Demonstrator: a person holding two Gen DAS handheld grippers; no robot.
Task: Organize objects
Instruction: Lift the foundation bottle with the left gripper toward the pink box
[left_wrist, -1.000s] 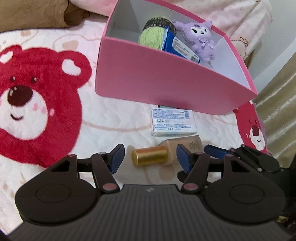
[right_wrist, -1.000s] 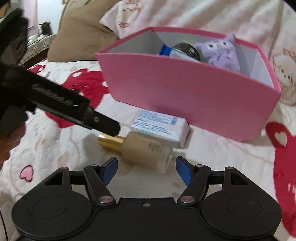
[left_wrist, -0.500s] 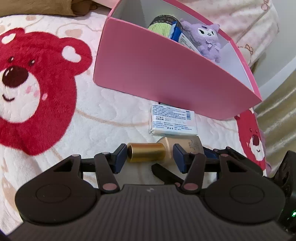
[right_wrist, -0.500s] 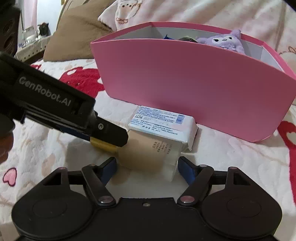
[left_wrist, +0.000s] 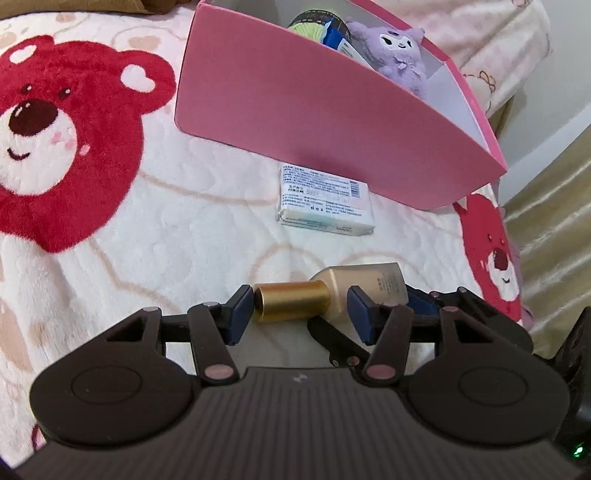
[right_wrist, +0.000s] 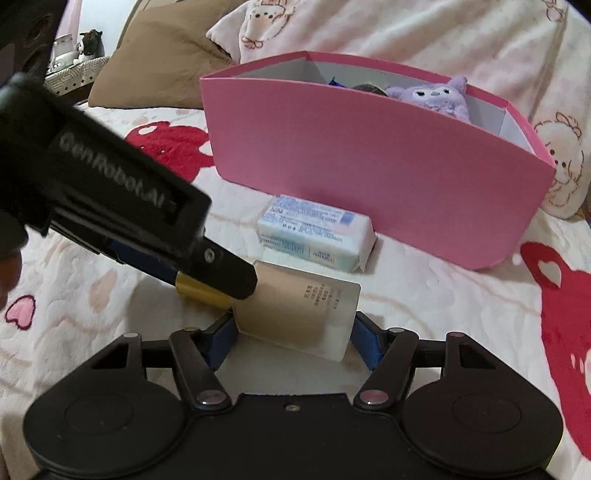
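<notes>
A beige foundation bottle (left_wrist: 373, 282) with a gold cap (left_wrist: 291, 301) lies on the blanket; in the right wrist view its body (right_wrist: 295, 314) sits between my fingers. My left gripper (left_wrist: 301, 314) straddles the gold cap, its left pad touching the cap end, the right pad against the bottle's shoulder. My right gripper (right_wrist: 291, 338) brackets the bottle's body with both pads touching or nearly touching it. A white and blue packet (left_wrist: 325, 201) lies just beyond, next to the pink box (left_wrist: 332, 110).
The pink box (right_wrist: 369, 166) holds a purple plush (left_wrist: 399, 55), a green yarn ball (left_wrist: 306, 26) and a blue pack. A white blanket with red bear prints (left_wrist: 55, 129) covers the bed. A brown pillow (right_wrist: 155, 62) lies behind on the left.
Both grippers have moved in on the bottle from opposite sides and narrowed around it. The bottle has slid or been drawn back from the packet.
</notes>
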